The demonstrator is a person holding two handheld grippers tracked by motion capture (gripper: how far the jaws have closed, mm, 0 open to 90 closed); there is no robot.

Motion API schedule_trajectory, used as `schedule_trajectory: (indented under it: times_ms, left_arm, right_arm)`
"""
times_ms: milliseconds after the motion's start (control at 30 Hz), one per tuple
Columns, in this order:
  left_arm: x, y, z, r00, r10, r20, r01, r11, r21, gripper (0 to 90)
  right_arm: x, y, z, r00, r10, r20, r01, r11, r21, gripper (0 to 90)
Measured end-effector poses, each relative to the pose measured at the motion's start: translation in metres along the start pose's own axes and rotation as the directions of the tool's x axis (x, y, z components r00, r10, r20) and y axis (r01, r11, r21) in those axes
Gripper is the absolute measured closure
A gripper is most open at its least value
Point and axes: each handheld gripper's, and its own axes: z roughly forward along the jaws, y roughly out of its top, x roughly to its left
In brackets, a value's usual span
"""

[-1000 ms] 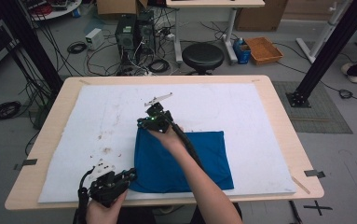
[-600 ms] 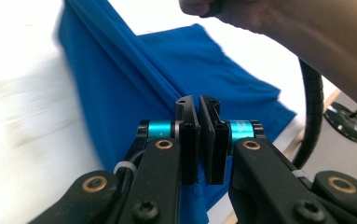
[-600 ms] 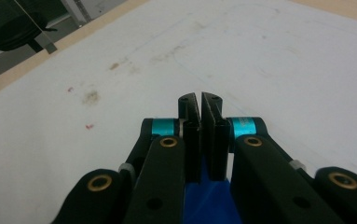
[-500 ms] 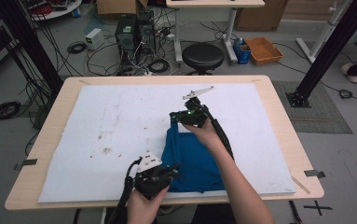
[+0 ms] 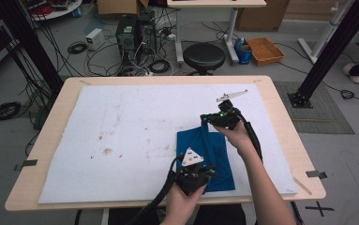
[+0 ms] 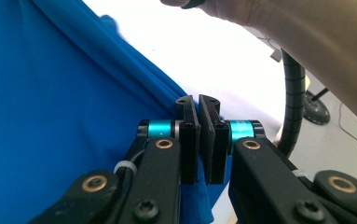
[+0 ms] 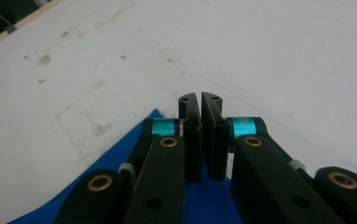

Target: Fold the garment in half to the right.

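Note:
A blue cloth lies folded on the white mat, right of the middle. My right gripper is at the cloth's far corner, shut on the blue cloth, with the jaws pressed together and fabric between them. My left gripper is at the cloth's near edge. In the left gripper view its jaws are closed on a bunched fold of the blue cloth. The right forearm crosses above it.
The mat is stained at its left centre. The wooden table edge runs close on the right. Behind the table stand a black stool, computer towers and loose cables on the floor.
Both grippers have moved to the right across the table, carrying the blue cloth with them. The cloth now lies further right and looks narrower.

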Motion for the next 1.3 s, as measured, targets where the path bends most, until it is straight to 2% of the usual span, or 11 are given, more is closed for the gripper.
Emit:
schedule_trajectory:
  times_ms: [233,367,433,500,733,833,900,933,1033,1167,1300]
  left_arm:
    - [-0.011,-0.001,0.022,0.9996,0.02,0.02,-0.02,0.9995,0.026,86.4]
    - [-0.013,-0.003,0.032,0.999,0.035,0.027,-0.036,0.9987,0.037,86.3]
    - [-0.013,-0.003,0.035,0.9978,0.026,0.061,-0.029,0.9986,0.045,85.1]
    - [-0.015,-0.005,0.034,0.9965,0.043,0.071,-0.046,0.9982,0.039,72.2]
    - [-0.009,-0.002,0.013,0.9962,0.086,0.018,-0.086,0.996,0.022,62.3]
    - [0.001,0.002,0.0,0.9958,0.091,-0.007,-0.091,0.9957,0.017,60.4]
    - [0.012,0.004,-0.009,0.9962,0.083,-0.026,-0.083,0.9965,0.011,60.4]
    - [0.018,0.005,-0.013,0.9966,0.073,-0.039,-0.073,0.9973,0.009,60.5]
    - [0.038,0.008,-0.025,0.9944,0.058,-0.088,-0.058,0.9983,0.011,60.4]
    - [0.063,0.013,-0.037,0.9893,0.023,-0.144,-0.025,0.9996,-0.013,60.5]
    - [0.081,0.018,-0.042,0.9819,0.003,-0.189,-0.008,0.9996,-0.027,60.5]
  right_arm:
    - [-0.015,-0.017,-0.015,0.9994,0.009,0.035,-0.009,1.0,0.011,87.6]
    - [-0.021,-0.022,-0.017,0.9966,0.011,0.081,-0.015,0.998,0.056,87.5]
    - [-0.02,-0.023,-0.018,0.9943,0.001,0.107,-0.007,0.998,0.055,83.5]
    - [-0.02,-0.022,-0.021,0.9897,0.001,0.143,-0.007,0.999,0.047,80.1]
    - [-0.006,-0.031,-0.032,0.977,0.044,0.209,-0.047,0.999,0.006,71.3]
    - [-0.003,-0.043,-0.029,0.9591,0.031,0.281,-0.044,0.998,0.041,69.8]
    - [-0.007,-0.05,-0.026,0.9559,0.058,0.288,-0.076,0.996,0.052,70.8]
    - [-0.009,-0.053,-0.025,0.955,0.07,0.288,-0.09,0.994,0.056,75.3]
    - [-0.013,-0.056,-0.023,0.9578,0.065,0.28,-0.086,0.994,0.064,87.5]
    - [-0.015,-0.052,-0.026,0.963,0.058,0.263,-0.062,0.998,0.01,89.2]
    - [-0.02,-0.049,-0.025,0.9638,0.059,0.26,-0.059,0.998,-0.007,89.3]
